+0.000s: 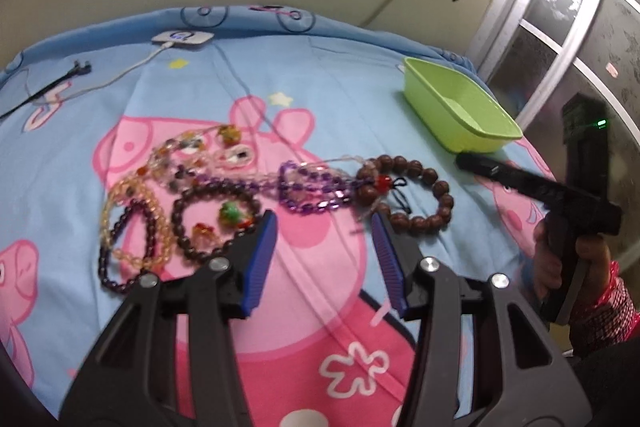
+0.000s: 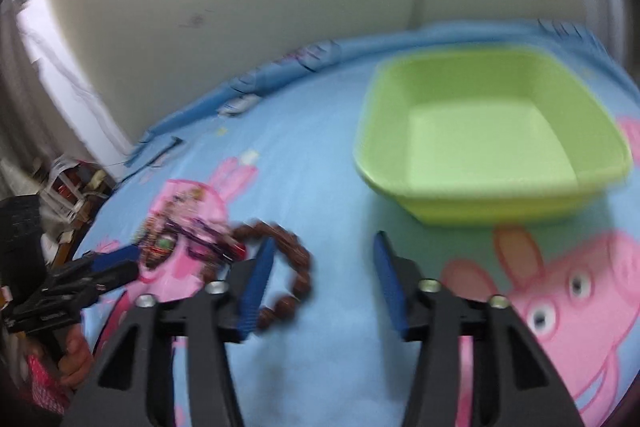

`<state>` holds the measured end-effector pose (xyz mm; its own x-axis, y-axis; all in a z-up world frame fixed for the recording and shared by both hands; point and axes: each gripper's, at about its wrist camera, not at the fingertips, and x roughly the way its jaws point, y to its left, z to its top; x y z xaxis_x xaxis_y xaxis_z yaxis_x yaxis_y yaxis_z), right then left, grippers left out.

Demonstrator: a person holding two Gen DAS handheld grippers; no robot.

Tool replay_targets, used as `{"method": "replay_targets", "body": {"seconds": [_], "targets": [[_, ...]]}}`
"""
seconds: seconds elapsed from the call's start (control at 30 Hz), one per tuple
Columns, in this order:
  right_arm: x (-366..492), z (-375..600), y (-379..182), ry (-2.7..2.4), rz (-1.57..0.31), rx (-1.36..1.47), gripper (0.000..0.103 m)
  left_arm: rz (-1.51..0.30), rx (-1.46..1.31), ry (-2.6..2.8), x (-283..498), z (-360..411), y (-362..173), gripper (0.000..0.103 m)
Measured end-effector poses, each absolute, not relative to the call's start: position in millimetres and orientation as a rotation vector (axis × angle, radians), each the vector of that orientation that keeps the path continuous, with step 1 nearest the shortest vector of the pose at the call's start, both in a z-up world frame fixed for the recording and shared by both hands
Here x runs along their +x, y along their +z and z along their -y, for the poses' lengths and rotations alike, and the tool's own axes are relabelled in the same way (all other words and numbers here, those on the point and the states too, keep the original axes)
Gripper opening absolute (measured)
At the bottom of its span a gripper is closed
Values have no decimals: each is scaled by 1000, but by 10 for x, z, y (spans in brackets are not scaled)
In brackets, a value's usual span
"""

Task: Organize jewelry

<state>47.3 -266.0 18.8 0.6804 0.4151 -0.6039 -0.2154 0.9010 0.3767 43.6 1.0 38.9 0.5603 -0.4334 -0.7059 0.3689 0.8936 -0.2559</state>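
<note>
A heap of bead jewelry lies on the blue cartoon bedsheet (image 1: pixel 340 99): a brown wooden bead bracelet (image 1: pixel 428 173), a purple bead chain (image 1: pixel 312 189), a dark bead bracelet (image 1: pixel 182 219) and pale amber strands (image 1: pixel 114 195). My left gripper (image 1: pixel 325 223) hovers open just in front of the heap, with nothing between its blue pads. My right gripper (image 2: pixel 325 241) is open and empty too; its left finger overlaps the brown bracelet (image 2: pixel 300 259) in the blurred right wrist view. The green plastic bin (image 2: pixel 480 203) stands empty ahead of it. A hand holds the right gripper (image 1: pixel 466 161) near the bin (image 1: pixel 424 103).
A white charger (image 1: pixel 182 38) with its cable and a black cord (image 1: pixel 52 87) lie at the sheet's far left. A cream wall bounds the back; a white-framed window (image 1: pixel 560 7) stands to the right. The left gripper (image 2: pixel 124 263) shows at the right wrist view's left edge.
</note>
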Motion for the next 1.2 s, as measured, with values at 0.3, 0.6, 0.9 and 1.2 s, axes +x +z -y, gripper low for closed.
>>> {"method": "replay_targets", "body": {"seconds": [0.3,0.6,0.9,1.2], "targets": [[619,1267,307,641,-773,-358,2,-880,-157,-389,339,-491,246,47],[1004,1088,226,688,-982,-429,0,-841,-185,-378,250,-711,291,47],[723,1453,1509,775,-714,-86,0,-734,-128,-424,262,-588,700,59],[507,1630,2418,791,-502,-17,0,-559,-12,-578,205,-35,1359,67]]}}
